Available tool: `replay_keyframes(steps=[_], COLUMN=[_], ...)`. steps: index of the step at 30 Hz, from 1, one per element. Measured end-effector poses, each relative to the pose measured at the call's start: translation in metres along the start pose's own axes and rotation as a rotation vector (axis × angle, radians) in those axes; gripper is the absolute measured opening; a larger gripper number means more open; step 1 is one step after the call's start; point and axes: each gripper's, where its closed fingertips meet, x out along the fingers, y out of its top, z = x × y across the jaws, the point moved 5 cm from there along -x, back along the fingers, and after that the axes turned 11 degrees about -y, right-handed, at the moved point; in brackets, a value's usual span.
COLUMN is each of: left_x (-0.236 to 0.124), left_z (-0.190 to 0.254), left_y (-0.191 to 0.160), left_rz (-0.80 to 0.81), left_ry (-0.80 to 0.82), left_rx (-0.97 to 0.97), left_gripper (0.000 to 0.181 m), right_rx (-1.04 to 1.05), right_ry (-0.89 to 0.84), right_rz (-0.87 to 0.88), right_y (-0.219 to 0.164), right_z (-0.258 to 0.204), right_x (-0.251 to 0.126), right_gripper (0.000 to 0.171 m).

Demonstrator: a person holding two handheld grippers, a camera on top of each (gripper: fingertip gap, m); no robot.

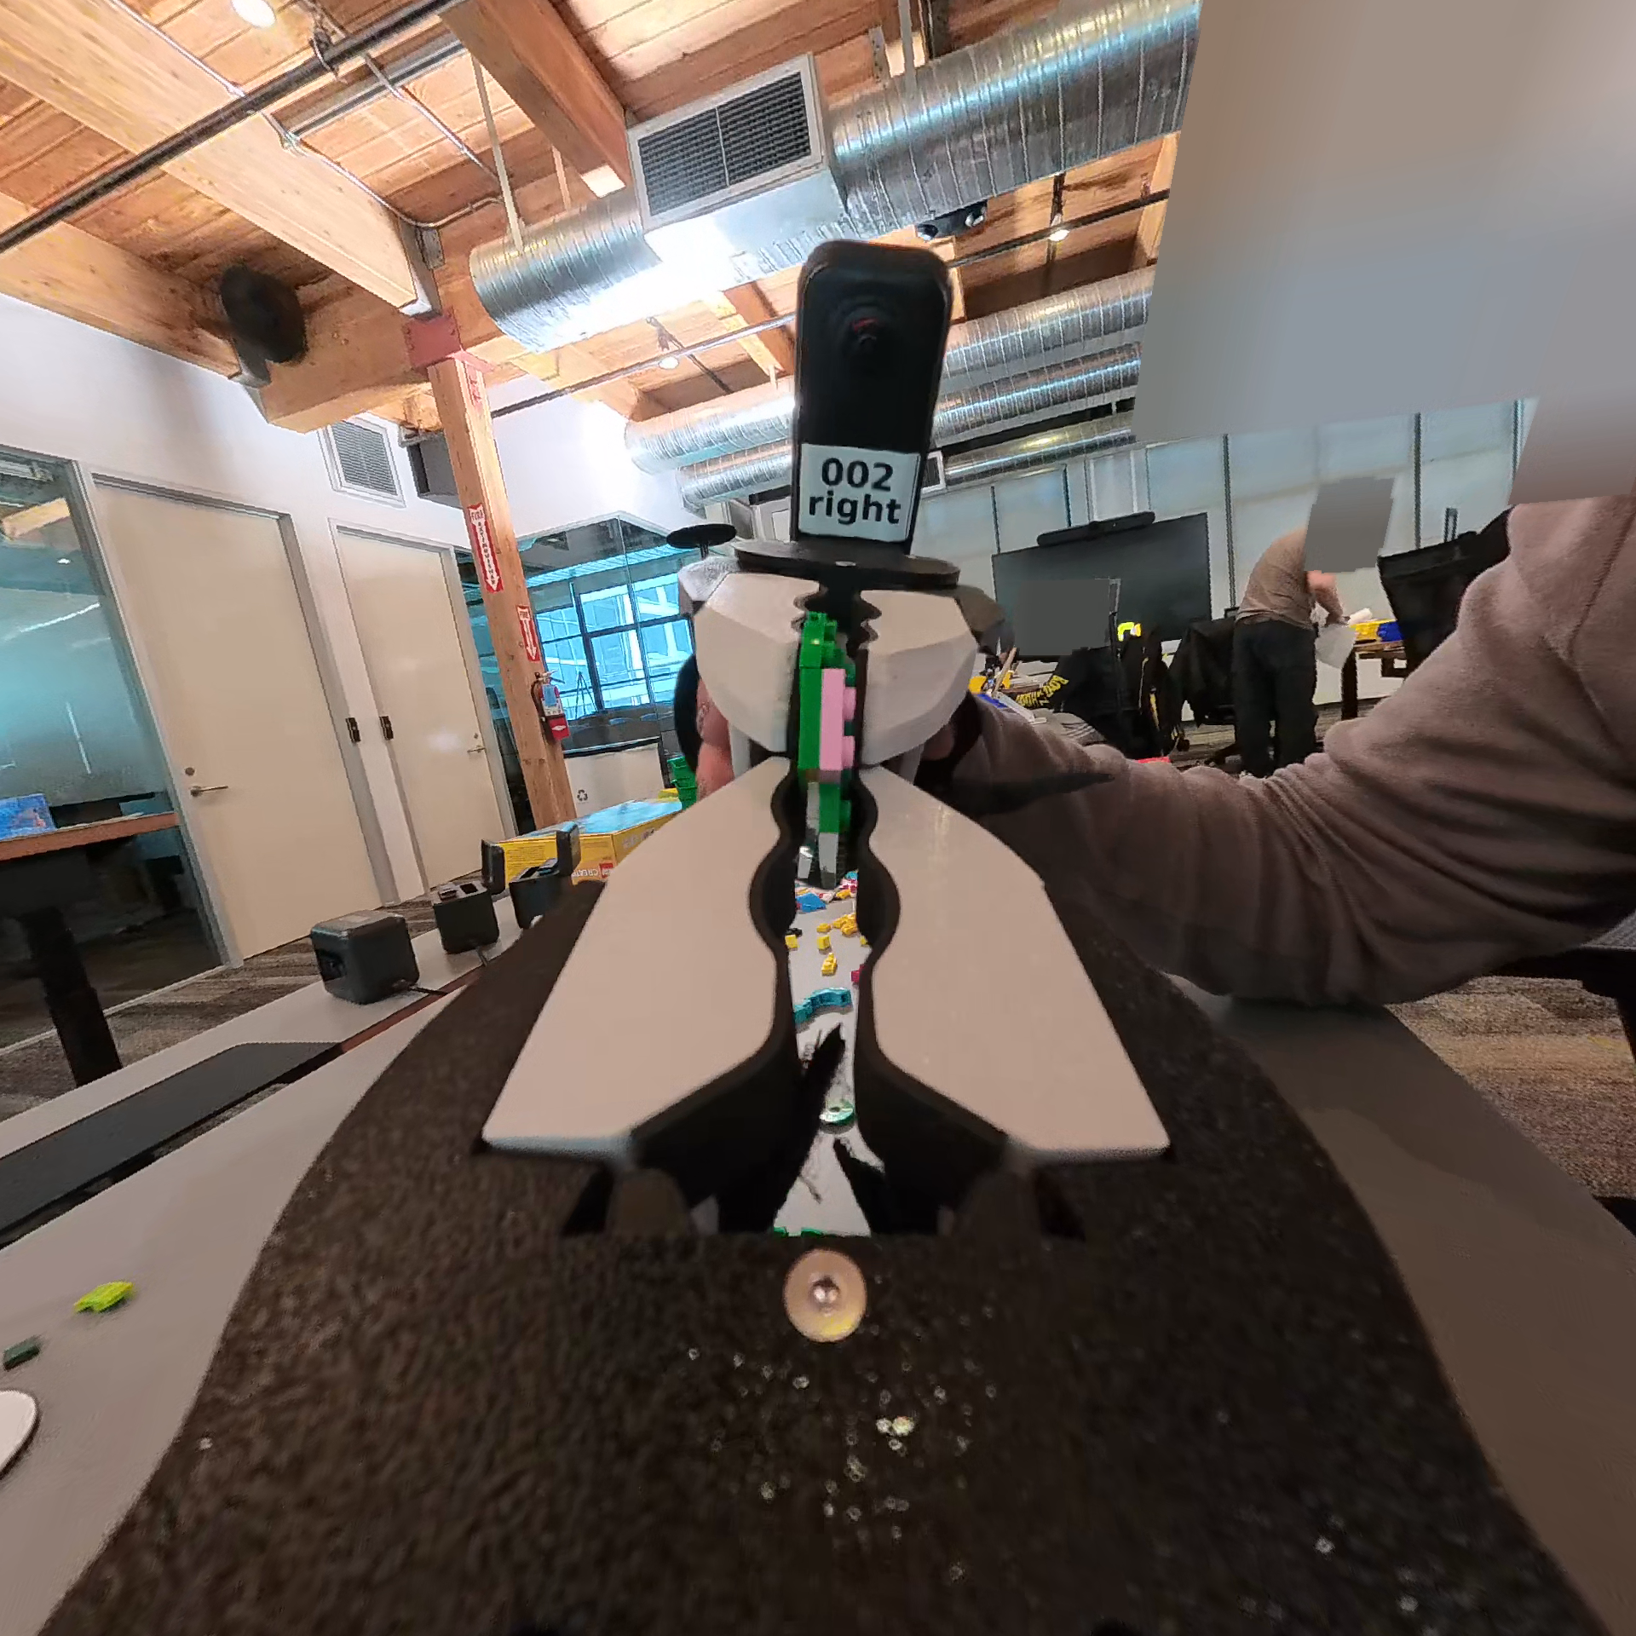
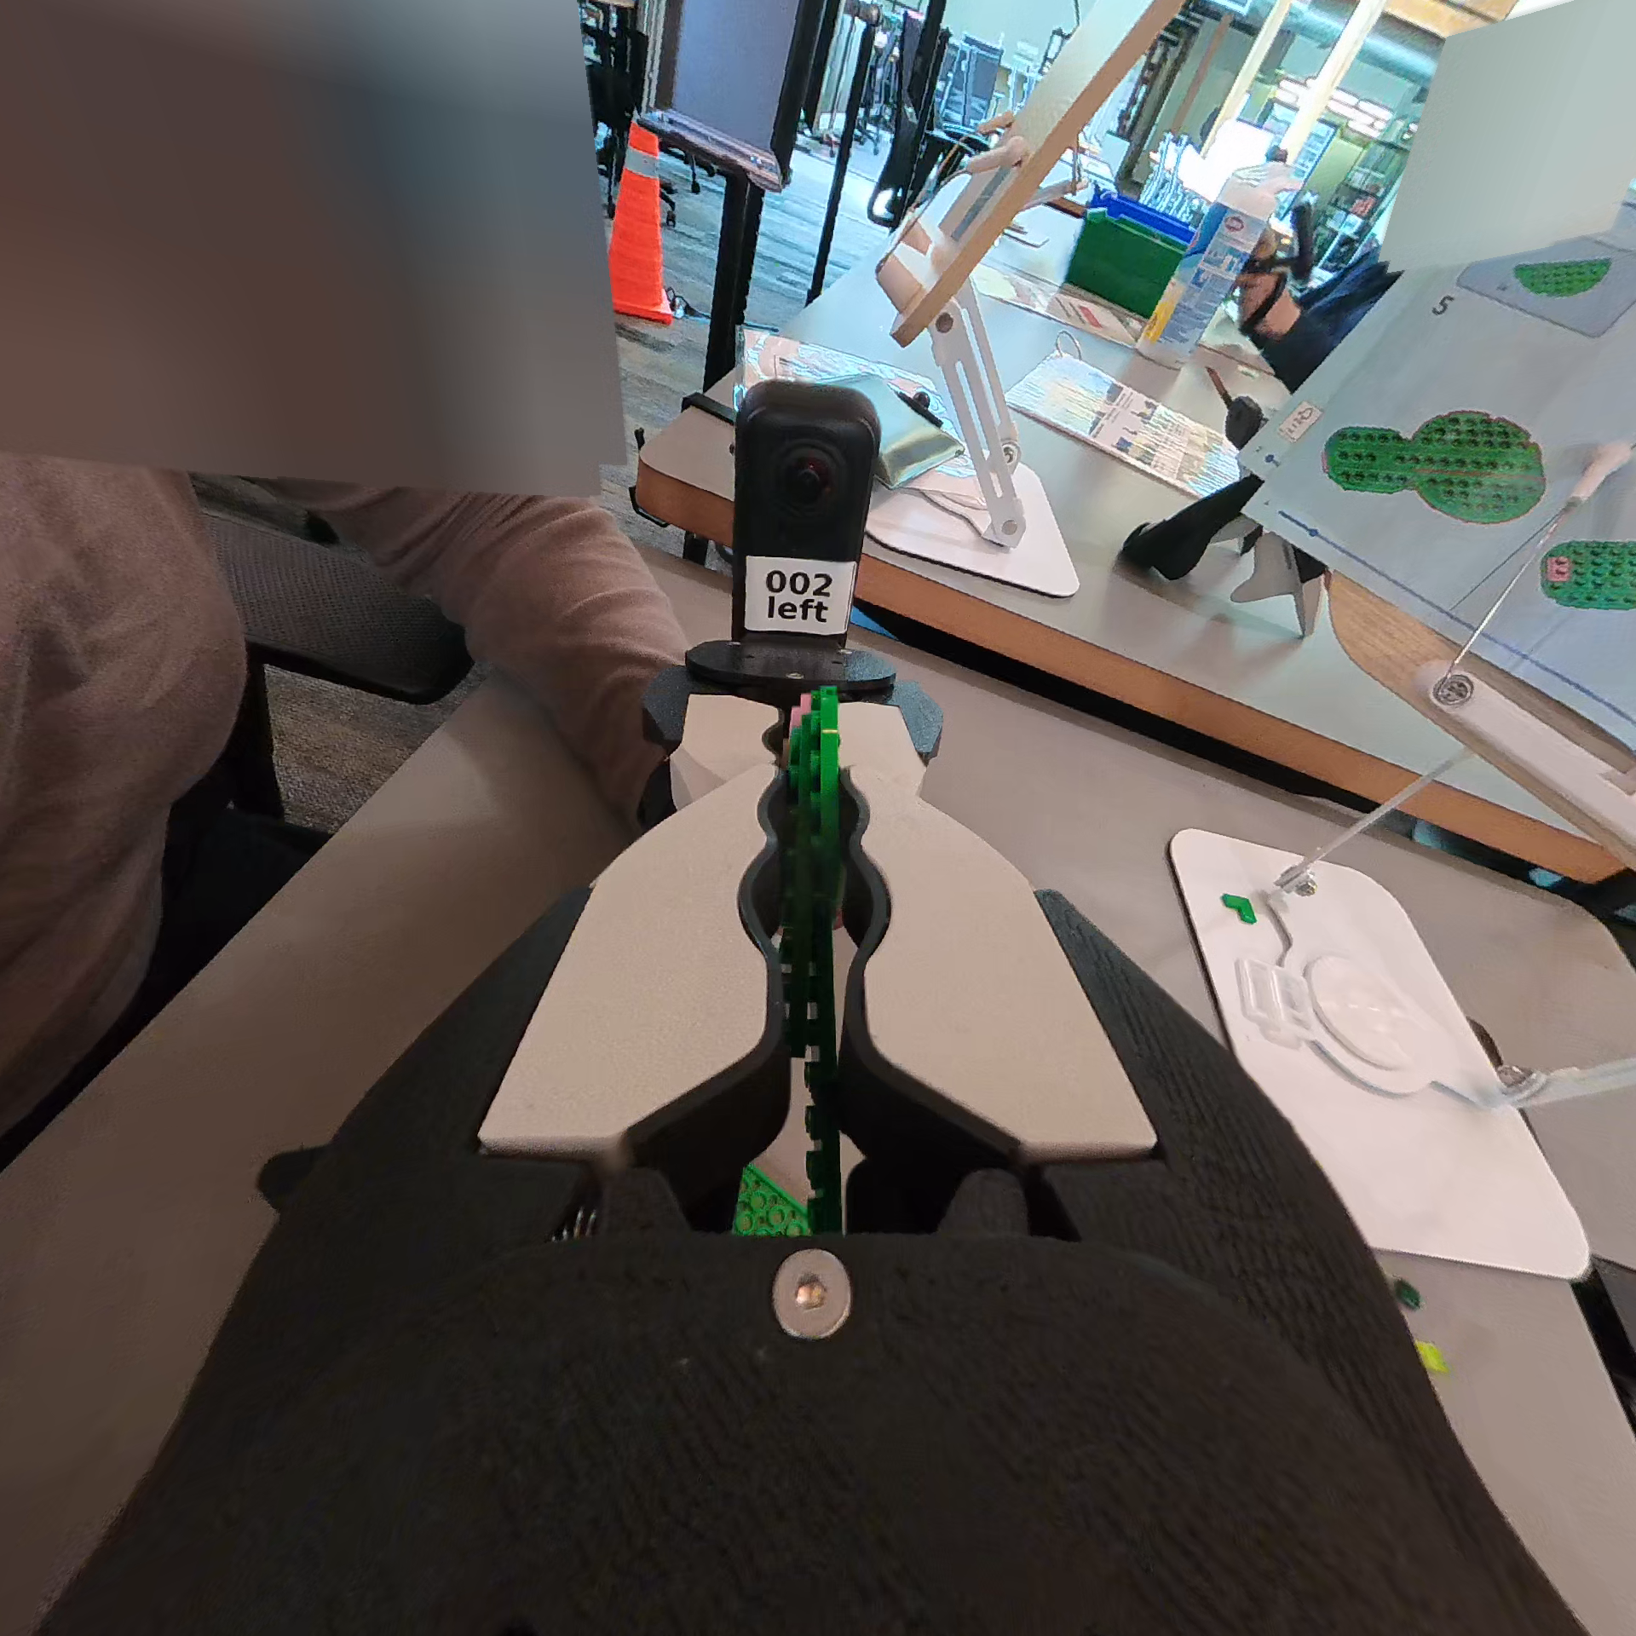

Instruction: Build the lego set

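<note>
Two grippers face each other, left gripper (image 1: 819,850) and right gripper (image 2: 814,841) both clenched on the upright green lego plate (image 2: 819,894) above the tabletop (image 2: 1045,779).

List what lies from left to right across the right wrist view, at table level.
Person's sleeve → green lego assembly held edge-on between both grippers → small green piece on the white stand base.

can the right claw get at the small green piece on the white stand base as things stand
Probably not yet: the right claw is shut on the green lego build, shared with the left claw. The small green piece lies unobstructed.
</note>
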Motion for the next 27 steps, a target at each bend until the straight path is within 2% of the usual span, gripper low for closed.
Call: replay_keyframes(steps=[8, 11, 15, 23, 27], left_x=[0.001, -0.001, -0.002, -0.003, -0.003], left_z=[0.000, -0.002, -0.002, -0.003, -0.006], left_y=[-0.003, -0.001, 0.000, -0.001, -0.004], left_rz=[-0.014, 0.014, 0.017, 0.013, 0.017], left_ry=[-0.004, -0.001, -0.006, -0.010, 0.012], left_rx=[-0.002, -0.029, -0.029, -0.035, -0.084], left_gripper=[0.008, 0.008, 0.008, 0.008, 0.008], right_rx=[0.018, -0.019, -0.025, -0.004, 0.114], right_ry=[0.012, -0.037, -0.038, -0.001, 0.000], right_rz=[-0.009, -0.009, -0.004, -0.002, -0.030], right_y=[-0.003, -0.002, 0.000, -0.002, -0.005], right_z=[0.000, 0.003, 0.004, 0.005, 0.011], right_x=[-0.002, -0.006, -0.011, -0.011, -0.010], right_gripper=[0.007, 0.019, 0.008, 0.005, 0.006])
